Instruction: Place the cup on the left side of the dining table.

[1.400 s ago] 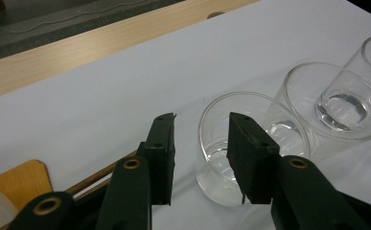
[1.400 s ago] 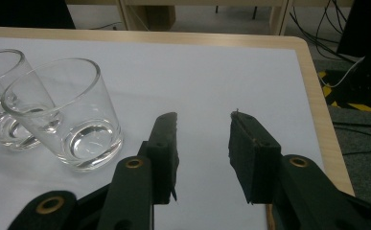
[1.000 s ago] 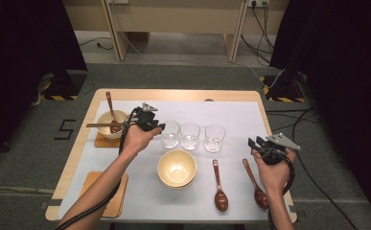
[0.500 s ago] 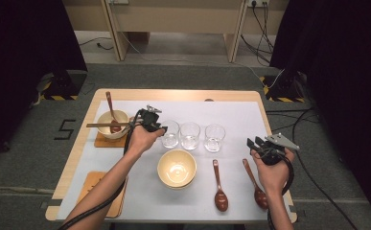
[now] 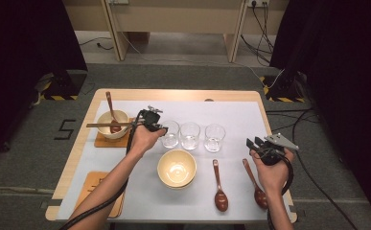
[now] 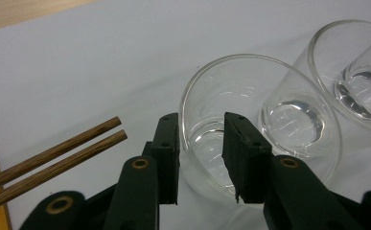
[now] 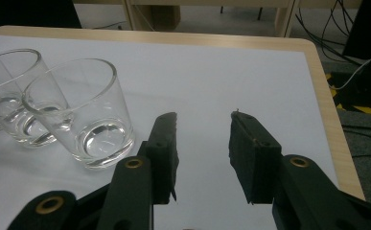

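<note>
Now, the left gripper (image 6: 200, 158), jaws just closing, straddles the near rim of the leftmost clear drinking glass (image 6: 260, 129) on the white tabletop (image 5: 236, 112); the right gripper (image 7: 202, 158) hangs half-open, empty.

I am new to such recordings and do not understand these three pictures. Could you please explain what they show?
A person at a table holds a two-jaw tool in each hand. One picture looks down from above; the other two come from cameras riding on each tool. The left hand-held gripper has one jaw inside and one outside the wall of the nearest glass, and its jaws have just been closing. The right hand-held gripper is open with nothing between its jaws. Also there: two more glasses, two bowls, chopsticks, three wooden spoons.
</note>
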{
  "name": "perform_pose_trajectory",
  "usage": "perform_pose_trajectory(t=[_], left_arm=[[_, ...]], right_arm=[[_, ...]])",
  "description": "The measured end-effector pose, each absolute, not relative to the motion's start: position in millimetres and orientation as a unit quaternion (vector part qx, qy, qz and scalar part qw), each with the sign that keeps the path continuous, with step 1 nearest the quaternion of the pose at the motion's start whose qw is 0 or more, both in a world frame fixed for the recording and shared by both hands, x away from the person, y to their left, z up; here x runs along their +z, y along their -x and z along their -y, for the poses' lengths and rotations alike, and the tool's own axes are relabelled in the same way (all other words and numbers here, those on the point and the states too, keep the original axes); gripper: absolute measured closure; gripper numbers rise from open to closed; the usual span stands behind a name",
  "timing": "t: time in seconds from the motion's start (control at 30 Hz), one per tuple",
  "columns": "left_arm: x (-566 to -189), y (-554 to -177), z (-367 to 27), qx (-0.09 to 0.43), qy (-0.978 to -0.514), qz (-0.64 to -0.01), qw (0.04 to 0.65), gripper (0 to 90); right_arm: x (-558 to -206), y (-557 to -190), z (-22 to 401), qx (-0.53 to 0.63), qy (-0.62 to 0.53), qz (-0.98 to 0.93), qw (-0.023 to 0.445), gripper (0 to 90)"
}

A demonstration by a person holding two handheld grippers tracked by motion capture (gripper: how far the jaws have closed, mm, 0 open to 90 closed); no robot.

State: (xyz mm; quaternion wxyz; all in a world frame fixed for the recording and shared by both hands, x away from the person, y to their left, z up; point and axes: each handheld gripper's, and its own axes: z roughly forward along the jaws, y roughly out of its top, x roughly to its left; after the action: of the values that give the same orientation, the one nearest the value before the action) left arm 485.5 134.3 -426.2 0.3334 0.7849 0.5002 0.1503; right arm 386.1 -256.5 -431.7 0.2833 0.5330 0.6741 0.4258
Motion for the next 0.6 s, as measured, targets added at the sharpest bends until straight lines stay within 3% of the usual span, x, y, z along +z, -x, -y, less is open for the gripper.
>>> perform_pose_trajectory(t=[0.6], left_arm=[[-431.9, -493.9, -129.1, 0.161, -0.798, -0.493, 0.308, 74.1]], right_arm=[[-432.4, -386.9, 257.2, 0.424, -0.535, -0.675, 0.279, 62.9]])
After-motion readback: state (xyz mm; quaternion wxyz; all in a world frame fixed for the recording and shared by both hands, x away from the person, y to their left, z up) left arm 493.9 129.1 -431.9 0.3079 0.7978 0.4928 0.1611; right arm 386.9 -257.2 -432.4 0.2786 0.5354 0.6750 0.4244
